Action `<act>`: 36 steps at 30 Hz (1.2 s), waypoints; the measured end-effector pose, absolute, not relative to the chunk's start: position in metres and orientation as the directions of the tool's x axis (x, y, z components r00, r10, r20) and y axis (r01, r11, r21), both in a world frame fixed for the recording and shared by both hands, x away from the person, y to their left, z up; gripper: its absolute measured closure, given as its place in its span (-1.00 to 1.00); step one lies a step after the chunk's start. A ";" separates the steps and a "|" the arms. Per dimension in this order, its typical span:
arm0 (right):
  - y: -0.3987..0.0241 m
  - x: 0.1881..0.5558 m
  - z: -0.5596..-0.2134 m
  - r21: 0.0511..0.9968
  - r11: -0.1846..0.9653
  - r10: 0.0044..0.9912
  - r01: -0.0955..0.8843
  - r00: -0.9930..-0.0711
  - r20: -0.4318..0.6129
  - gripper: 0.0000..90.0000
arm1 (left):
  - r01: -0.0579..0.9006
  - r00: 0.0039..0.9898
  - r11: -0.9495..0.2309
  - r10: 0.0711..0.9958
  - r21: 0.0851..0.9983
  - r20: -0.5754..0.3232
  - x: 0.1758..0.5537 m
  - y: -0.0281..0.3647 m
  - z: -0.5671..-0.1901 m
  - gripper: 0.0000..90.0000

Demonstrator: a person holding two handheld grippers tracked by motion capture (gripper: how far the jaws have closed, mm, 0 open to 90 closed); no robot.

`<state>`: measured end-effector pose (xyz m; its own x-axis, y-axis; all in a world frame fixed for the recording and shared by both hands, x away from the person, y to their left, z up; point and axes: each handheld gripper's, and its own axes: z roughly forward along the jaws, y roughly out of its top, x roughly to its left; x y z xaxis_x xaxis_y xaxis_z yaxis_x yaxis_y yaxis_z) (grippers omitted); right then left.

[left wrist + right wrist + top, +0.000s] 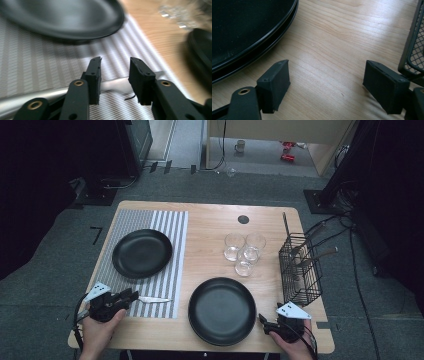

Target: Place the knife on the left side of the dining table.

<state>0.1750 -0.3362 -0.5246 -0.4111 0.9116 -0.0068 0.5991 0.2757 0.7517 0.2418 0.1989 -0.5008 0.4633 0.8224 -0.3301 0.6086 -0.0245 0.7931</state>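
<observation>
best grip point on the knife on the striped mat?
Take the knife by its handle end, at the left claw, coming from above with jaws across its width. It lies flat on the striped mat, blade pointing toward the near black plate.

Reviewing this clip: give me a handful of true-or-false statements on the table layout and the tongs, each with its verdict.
1. A black round plate sits on the grey striped placemat. True.
2. The silver metal knife lies in the black wire basket. False: it lies on the placemat, by the left tongs.
3. Three clear drinking glasses stand on the wooden table. True.
4. The right tongs grip the second black plate. False: their jaws stand open over bare wood beside it.
5. The left tongs are clamped on the knife. False: the jaws straddle it, pads apart.
</observation>
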 end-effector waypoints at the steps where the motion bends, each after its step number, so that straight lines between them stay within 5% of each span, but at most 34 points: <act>1: -0.336 0.175 -0.525 0.754 0.278 0.911 0.595 -0.412 -0.011 -0.54 | 0.597 0.472 -0.030 0.821 0.802 -0.320 0.241 0.196 -0.500 0.28; 17: -0.329 0.169 -0.515 0.798 0.256 0.919 0.546 -0.394 -0.025 -0.51 | 0.545 0.525 -0.026 0.790 0.838 -0.316 0.243 0.166 -0.501 -0.22; 30: -0.318 0.161 -0.466 0.875 0.201 0.934 0.441 -0.356 -0.035 -0.48 | 0.575 0.517 -0.086 0.808 0.814 -0.281 0.248 0.156 -0.505 -0.71; 36: -0.312 0.162 -0.444 0.904 0.209 0.932 0.372 -0.356 -0.069 -0.42 | 0.580 0.518 -0.089 0.808 0.810 -0.282 0.249 0.156 -0.505 -0.76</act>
<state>0.1620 -0.3123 -0.4437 -0.3561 0.9319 -0.0692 0.3724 0.2095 0.9041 0.2495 0.1559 -0.5050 0.5175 0.8080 -0.2816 0.5800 -0.0893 0.8097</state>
